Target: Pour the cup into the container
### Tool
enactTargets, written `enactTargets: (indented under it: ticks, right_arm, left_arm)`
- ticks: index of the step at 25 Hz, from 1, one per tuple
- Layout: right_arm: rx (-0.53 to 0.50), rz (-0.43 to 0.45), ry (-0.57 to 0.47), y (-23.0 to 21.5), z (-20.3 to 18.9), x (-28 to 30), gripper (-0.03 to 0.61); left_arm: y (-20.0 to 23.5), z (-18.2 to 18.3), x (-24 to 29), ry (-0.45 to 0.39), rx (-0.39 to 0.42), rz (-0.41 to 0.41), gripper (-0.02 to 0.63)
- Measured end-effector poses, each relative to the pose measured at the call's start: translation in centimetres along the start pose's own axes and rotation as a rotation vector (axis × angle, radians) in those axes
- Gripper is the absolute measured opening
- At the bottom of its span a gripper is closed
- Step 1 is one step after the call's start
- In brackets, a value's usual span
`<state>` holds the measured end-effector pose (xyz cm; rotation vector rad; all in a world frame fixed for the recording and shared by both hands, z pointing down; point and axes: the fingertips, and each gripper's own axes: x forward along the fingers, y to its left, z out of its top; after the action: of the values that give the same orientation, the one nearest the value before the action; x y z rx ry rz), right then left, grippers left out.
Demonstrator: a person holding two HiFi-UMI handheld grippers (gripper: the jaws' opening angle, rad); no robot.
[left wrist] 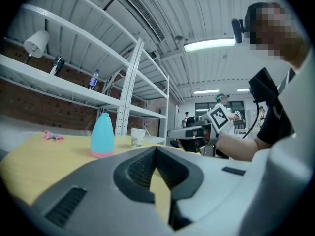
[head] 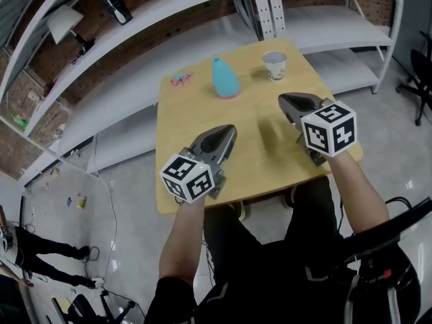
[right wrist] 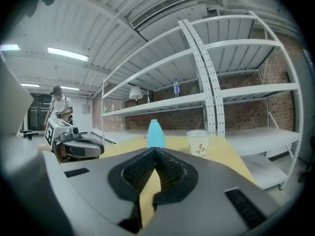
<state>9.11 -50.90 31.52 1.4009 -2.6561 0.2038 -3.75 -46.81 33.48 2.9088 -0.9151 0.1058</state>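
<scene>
A white paper cup (head: 275,65) stands upright at the far right of the yellow table (head: 196,120). Left of it stands a light blue container (head: 225,77) with a pink base. My right gripper (head: 284,100) hovers over the table nearer than the cup, jaws shut with nothing between them. My left gripper (head: 231,130) is low over the table's near side, also shut and empty. In the right gripper view the cup (right wrist: 199,142) and container (right wrist: 156,134) stand ahead beyond the closed jaws (right wrist: 155,150). The left gripper view shows the container (left wrist: 103,135) and cup (left wrist: 137,137) far ahead.
A small pink object (head: 180,79) lies at the table's far left. White metal shelving (head: 202,39) runs behind the table against a brick wall, holding a lamp (head: 64,24). The table's near edge (head: 223,198) is by the person's legs. A person stands in the background (right wrist: 58,107).
</scene>
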Motion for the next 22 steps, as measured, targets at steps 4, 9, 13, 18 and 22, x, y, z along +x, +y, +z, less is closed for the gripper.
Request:
enactTargets:
  ticks: [4,9,13,18,22]
  right_arm:
    - [-0.033,0.019,-0.035,3.2,0.9,-4.3,0.002]
    - [-0.043,0.046,-0.041,7.8,0.0,-10.4,0.002]
    - [-0.047,0.065,-0.043,11.9,-1.8,-16.3,0.002]
    - [-0.07,0.089,-0.043,17.1,-4.2,-24.2,0.002]
    - [-0.06,0.106,-0.041,20.4,-6.2,-30.9,0.002]
  left_arm:
    - [-4.2,0.9,-3.2,-0.036,-0.005,0.055,-0.002]
    - [-12.1,0.9,-7.7,-0.047,0.022,0.071,-0.002]
    - [-19.0,-0.2,-11.8,-0.054,0.048,0.1,-0.002]
    - [-27.5,-1.4,-17.0,-0.079,0.066,0.129,-0.002]
    - [-33.9,-2.6,-19.9,-0.086,0.032,0.145,-0.002]
